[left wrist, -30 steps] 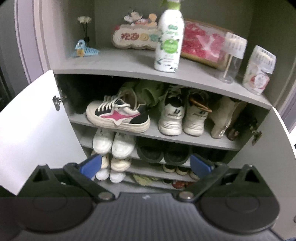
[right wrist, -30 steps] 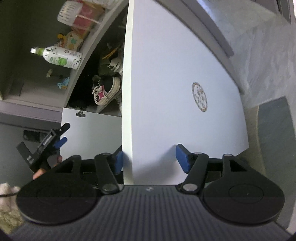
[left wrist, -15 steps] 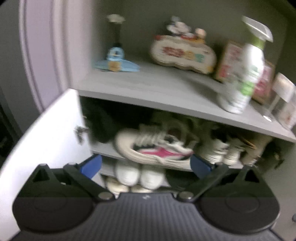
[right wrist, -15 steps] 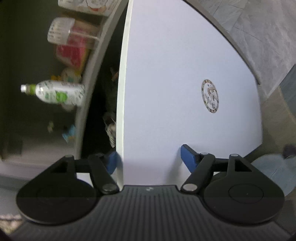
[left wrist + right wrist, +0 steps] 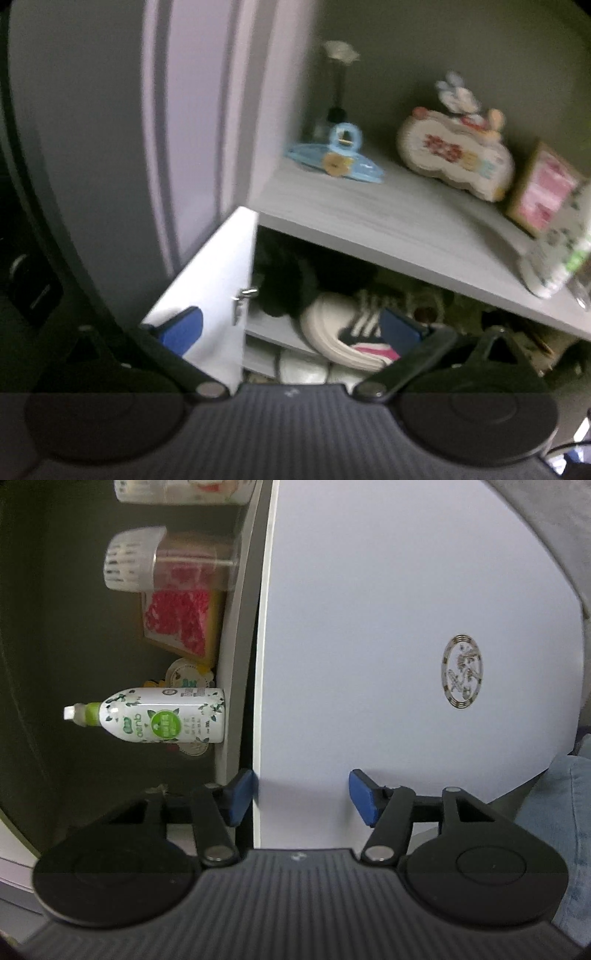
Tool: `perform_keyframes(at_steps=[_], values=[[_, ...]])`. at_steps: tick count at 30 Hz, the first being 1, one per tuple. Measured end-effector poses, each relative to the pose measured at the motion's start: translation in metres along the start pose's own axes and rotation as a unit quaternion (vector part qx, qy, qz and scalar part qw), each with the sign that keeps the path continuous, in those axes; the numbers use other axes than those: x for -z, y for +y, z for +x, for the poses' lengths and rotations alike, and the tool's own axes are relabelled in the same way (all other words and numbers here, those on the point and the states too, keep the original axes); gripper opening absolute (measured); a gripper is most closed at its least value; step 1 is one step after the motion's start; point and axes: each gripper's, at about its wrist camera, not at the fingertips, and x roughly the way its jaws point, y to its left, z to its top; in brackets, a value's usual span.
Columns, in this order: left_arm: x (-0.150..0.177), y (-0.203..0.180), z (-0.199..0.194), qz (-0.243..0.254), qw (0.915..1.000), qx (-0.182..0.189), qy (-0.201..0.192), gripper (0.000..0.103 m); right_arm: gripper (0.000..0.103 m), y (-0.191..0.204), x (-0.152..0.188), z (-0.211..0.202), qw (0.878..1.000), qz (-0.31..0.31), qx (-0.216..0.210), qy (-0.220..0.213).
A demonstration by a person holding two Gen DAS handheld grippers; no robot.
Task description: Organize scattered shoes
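Observation:
In the left wrist view a white sneaker with a pink and black side lies on the upper shoe shelf of the open cabinet, with pale shoes on the shelf below. My left gripper is open and empty in front of them, its left pad over the white left door. The right wrist view is rolled sideways. There my right gripper straddles the free edge of the white right door. Its jaws are closing, with one pad behind the edge and one over the outer face, not pinching it.
The grey top shelf carries a blue clip toy, a cartoon plaque, a framed pink picture, a green and white spray bottle and a clear deodoriser jar. A person's jeans leg is at the right.
The left view has swung left, from the full shelves to the left door and cabinet corner. The right door has swung closer to the cabinet, hiding the shoes seen before; the right jaws stay astride its edge.

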Motion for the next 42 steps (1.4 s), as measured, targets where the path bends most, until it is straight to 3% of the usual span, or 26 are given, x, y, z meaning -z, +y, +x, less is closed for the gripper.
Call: perform_keyframes(at_steps=[10,14,19,27,30,32,34,36,39,40,42], values=[[-0.028,-0.041,0.021,0.009,0.9995,-0.004,-0.028,0.103,0.066,0.016,-0.044,0.062,0.998,0.010,-0.014,0.060],[-0.029,-0.059,0.021,0.040,0.9983,-0.012,-0.041,0.103,0.066,0.014,-0.052,0.076,0.997,0.023,-0.033,0.063],[-0.019,-0.069,0.009,0.090,0.9936,-0.025,-0.063,0.103,0.066,0.011,-0.055,0.094,0.997,0.043,-0.059,0.036],[0.002,-0.068,0.000,0.109,0.9933,0.001,-0.039,0.103,0.066,0.008,-0.046,0.099,0.996,0.039,-0.075,0.002],[0.012,-0.074,0.000,0.112,0.9932,0.023,-0.023,0.103,0.060,0.017,-0.042,0.091,0.998,0.015,-0.057,0.000],[0.022,-0.081,0.002,0.114,0.9924,0.043,-0.017,0.103,0.060,0.032,-0.035,0.083,0.999,-0.034,-0.023,0.016],[0.030,-0.084,0.006,0.118,0.9912,0.057,-0.012,0.103,0.060,0.054,-0.020,0.064,0.990,-0.127,0.032,0.043],[0.045,-0.095,0.016,0.135,0.9883,0.071,0.001,0.103,0.060,0.064,-0.008,0.050,0.981,-0.177,0.060,0.058],[0.065,-0.111,0.020,0.142,0.9863,0.082,0.019,0.103,0.061,0.076,0.016,0.027,0.951,-0.272,0.107,0.099],[0.072,-0.116,0.020,0.141,0.9862,0.084,0.025,0.103,0.061,0.082,0.018,0.021,0.938,-0.308,0.114,0.106],[0.087,-0.134,0.010,0.132,0.9875,0.079,0.032,0.103,0.061,0.089,0.009,0.013,0.928,-0.345,0.103,0.099]])
